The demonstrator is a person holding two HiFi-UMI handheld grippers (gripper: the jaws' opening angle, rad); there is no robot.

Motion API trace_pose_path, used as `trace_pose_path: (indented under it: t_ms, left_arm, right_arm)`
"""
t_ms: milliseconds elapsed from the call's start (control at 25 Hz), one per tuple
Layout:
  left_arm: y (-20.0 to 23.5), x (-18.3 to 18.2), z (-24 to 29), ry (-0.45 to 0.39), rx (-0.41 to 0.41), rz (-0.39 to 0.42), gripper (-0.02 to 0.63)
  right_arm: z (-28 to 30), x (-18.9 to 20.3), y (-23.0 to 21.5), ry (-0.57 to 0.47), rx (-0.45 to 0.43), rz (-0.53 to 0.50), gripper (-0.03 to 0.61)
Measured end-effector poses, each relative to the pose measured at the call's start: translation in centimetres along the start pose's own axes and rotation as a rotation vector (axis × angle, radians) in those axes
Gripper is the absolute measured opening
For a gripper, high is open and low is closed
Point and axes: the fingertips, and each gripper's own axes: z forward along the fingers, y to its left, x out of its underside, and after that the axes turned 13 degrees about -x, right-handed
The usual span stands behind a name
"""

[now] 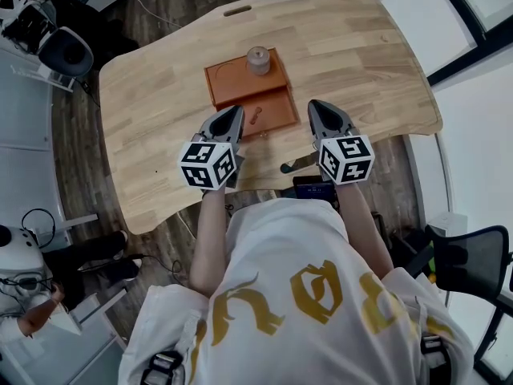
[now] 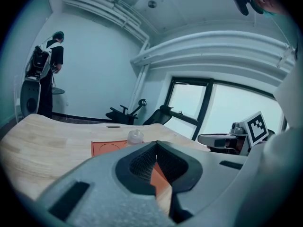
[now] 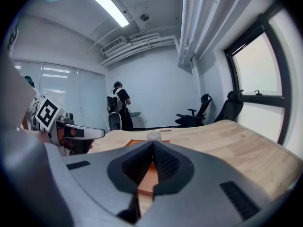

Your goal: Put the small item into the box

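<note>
Centrally on the wooden table (image 1: pixel 160 95) lies a flat orange box (image 1: pixel 232 83) with a shallow near compartment. The left claw (image 1: pixel 237 111) and right claw (image 1: pixel 313 105), both closed on nothing, flank its near edge. A pale jar (image 1: pixel 258 59) stands at its far edge. The small item (image 1: pixel 255 117), slim and reddish-brown, lies inside the near compartment.

I can read no words or numbers; the print on the person's gold-lettered white shirt (image 1: pixel 272 239) is too warped.
</note>
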Motion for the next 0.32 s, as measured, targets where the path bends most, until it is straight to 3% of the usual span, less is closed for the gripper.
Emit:
trace_pose_path:
  t_ms: [320]
  left_arm:
    - [0.26, 0.13, -0.32, 0.000, -0.008, 0.009, 0.009]
  right_arm:
    - [-0.27, 0.32, -0.71, 0.014, 0.019, -0.006, 0.011]
